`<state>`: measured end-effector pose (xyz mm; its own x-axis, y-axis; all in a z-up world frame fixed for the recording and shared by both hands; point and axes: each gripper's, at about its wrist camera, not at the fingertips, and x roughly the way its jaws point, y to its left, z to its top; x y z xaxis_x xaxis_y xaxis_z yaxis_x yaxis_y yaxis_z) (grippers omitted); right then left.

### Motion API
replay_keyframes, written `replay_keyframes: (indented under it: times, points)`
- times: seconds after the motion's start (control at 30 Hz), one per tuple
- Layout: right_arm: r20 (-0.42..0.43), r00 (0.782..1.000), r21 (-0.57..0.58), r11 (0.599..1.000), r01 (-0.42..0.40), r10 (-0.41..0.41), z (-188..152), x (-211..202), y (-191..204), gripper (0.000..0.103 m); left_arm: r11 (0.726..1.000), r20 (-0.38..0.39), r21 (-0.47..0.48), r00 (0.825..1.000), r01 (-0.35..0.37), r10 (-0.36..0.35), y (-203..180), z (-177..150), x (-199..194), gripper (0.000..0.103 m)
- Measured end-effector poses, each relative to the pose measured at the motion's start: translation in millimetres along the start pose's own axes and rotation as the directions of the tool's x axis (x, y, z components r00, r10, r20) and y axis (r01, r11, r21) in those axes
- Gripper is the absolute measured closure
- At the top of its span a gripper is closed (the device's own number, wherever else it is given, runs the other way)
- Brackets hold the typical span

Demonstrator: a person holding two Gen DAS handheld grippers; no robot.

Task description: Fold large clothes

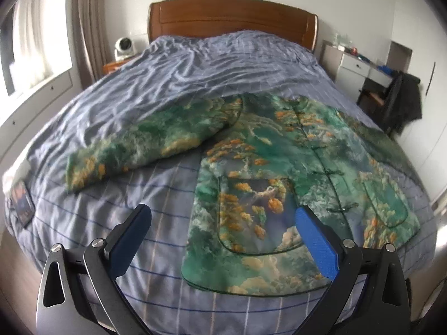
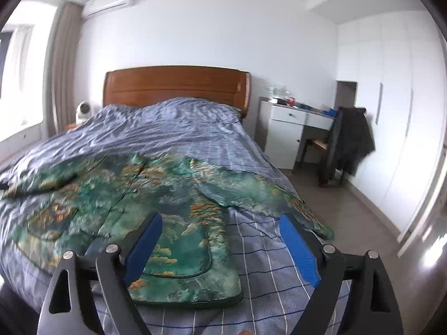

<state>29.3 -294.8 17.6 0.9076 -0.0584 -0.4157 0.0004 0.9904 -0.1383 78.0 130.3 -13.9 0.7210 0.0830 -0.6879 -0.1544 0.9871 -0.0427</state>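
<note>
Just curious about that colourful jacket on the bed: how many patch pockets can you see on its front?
2. One pocket lies on the jacket front panel nearest the left tongs; the other pocket is on the opposite panel, beyond the button line. Any others would be hidden.

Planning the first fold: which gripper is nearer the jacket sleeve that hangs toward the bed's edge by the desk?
Right. The right gripper hovers open just short of that sleeve. The left gripper hovers open over the jacket's other front corner.

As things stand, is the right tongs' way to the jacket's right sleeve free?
Probably yes: the right tongs are open and empty, and the sleeve lies flat on the duvet just ahead, with nothing between.
</note>
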Motion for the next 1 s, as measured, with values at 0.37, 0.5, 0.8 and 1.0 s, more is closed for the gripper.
replay_keyframes:
  times: [0.37,0.5,0.8,1.0]
  points:
    - [-0.006,0.997,0.011,0.997,-0.082,0.082,-1.3,1.0,4.6,0.001,0.995,0.163,0.096,0.986,0.026,-0.042,-28.6,-17.5,-15.6,0.001]
    - [0.028,0.994,0.023,0.994,-0.106,0.105,-5.0,-2.6,3.1,0.001,0.988,0.115,0.121,0.988,0.091,-0.105,-45.2,-28.0,-10.0,0.001]
    - [-0.052,0.993,-0.010,0.994,-0.108,0.107,-10.1,10.1,20.1,0.001,0.978,0.011,0.034,0.978,0.208,-0.208,-47.7,-17.1,-5.3,0.001]
    - [-0.051,0.990,-0.053,0.990,-0.132,0.129,-8.8,7.7,32.8,0.001,0.991,0.117,0.093,0.988,0.091,-0.102,-50.7,-6.7,-27.8,0.001]
